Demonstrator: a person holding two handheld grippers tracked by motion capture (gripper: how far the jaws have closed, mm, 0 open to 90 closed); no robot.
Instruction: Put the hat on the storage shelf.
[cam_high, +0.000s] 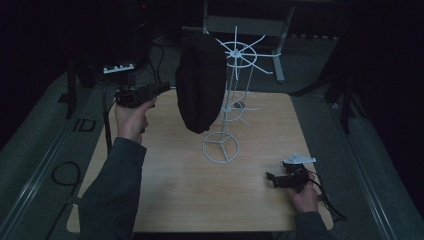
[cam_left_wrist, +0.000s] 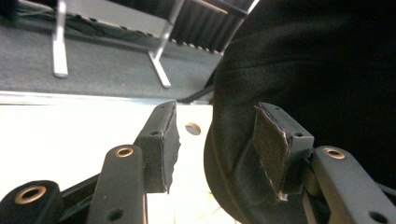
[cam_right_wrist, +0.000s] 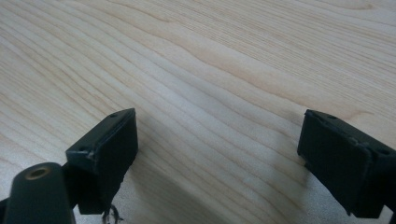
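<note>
With both grippers' jaws wide and empty, I back my left gripper straight off the black hat, leaving its white stand unshaken.

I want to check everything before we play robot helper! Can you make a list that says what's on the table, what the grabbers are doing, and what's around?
Surface: wooden table, bare grain under the right gripper.
Job's things: black hat hanging on a white wire rack; the rack stands on the table.
Clutter: nothing seen.
Grippers: left gripper raised beside the hat, jaws open, the hat's edge between them but not pinched; right gripper open, low over the table near its right edge.
Cables: one trails from the right gripper; another lies looped on the floor at left.
Surroundings: dark room, grey floor, metal table legs behind.
</note>
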